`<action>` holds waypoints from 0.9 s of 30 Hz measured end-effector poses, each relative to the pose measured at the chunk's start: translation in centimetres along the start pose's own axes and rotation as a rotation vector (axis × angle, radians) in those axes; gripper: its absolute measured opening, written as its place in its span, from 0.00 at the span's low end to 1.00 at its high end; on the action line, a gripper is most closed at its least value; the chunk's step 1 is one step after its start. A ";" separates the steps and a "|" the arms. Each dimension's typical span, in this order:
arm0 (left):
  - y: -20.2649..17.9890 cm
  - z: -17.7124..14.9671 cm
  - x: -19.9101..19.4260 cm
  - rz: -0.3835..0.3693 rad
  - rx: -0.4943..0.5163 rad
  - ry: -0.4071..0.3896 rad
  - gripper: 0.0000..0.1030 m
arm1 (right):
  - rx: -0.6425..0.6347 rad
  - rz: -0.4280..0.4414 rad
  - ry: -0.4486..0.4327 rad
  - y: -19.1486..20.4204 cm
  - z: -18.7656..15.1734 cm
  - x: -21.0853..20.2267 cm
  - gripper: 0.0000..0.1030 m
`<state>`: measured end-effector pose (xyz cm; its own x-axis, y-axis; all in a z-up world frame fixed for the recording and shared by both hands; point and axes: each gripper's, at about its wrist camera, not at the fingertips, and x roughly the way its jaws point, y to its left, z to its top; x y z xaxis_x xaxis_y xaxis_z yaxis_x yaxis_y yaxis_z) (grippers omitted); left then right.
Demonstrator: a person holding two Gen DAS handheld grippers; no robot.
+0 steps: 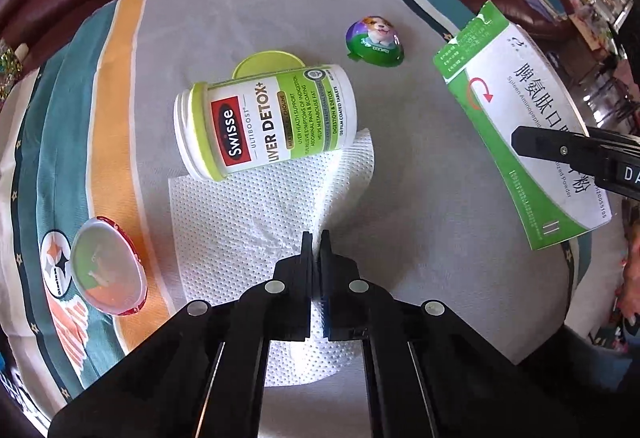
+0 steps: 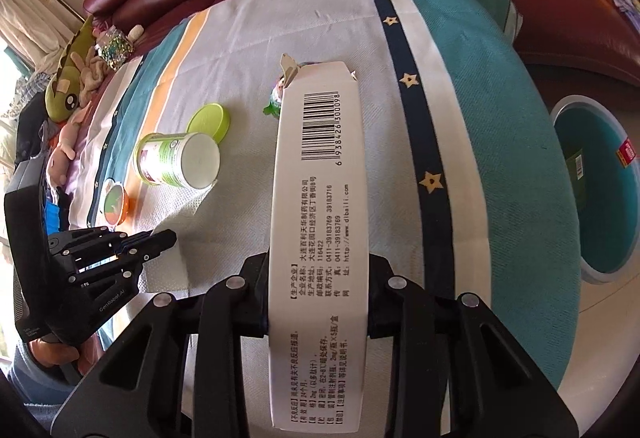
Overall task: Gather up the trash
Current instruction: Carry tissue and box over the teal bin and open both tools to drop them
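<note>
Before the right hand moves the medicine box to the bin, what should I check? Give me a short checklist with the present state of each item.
1. Right gripper fingers shut on medicine box: ok.
2. Box lifted off the striped cloth: ok, seen in the left wrist view.
3. Bin in view, mouth open: ok.
4. Box flap torn open, contents may drop: cannot tell.
5. Left gripper apart from the box's path: ok; it is shut over the paper towel.
6. Swisse bottle stable on its side: cannot tell.
</note>
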<state>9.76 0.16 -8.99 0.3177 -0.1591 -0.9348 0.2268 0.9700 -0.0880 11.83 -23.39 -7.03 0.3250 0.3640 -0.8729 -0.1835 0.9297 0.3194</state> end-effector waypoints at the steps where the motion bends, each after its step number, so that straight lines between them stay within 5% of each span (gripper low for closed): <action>1: -0.2 0.1 -0.4 -0.032 -0.010 -0.005 0.03 | 0.005 0.000 -0.010 -0.3 0.0 -0.5 0.29; 10: -5.7 2.7 -4.8 -0.131 0.041 -0.120 0.03 | 0.062 0.004 -0.079 -3.8 -0.3 -3.9 0.29; 27: -20.4 9.8 -4.2 -0.240 0.241 -0.137 0.04 | 0.282 -0.079 -0.243 -18.1 -1.3 -12.0 0.29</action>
<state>12.80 -20.76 0.04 0.3461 -0.4159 -0.8409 0.5154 0.8333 -0.2001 10.10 -44.66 -2.82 0.5443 0.2623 -0.7968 0.1022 0.9221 0.3733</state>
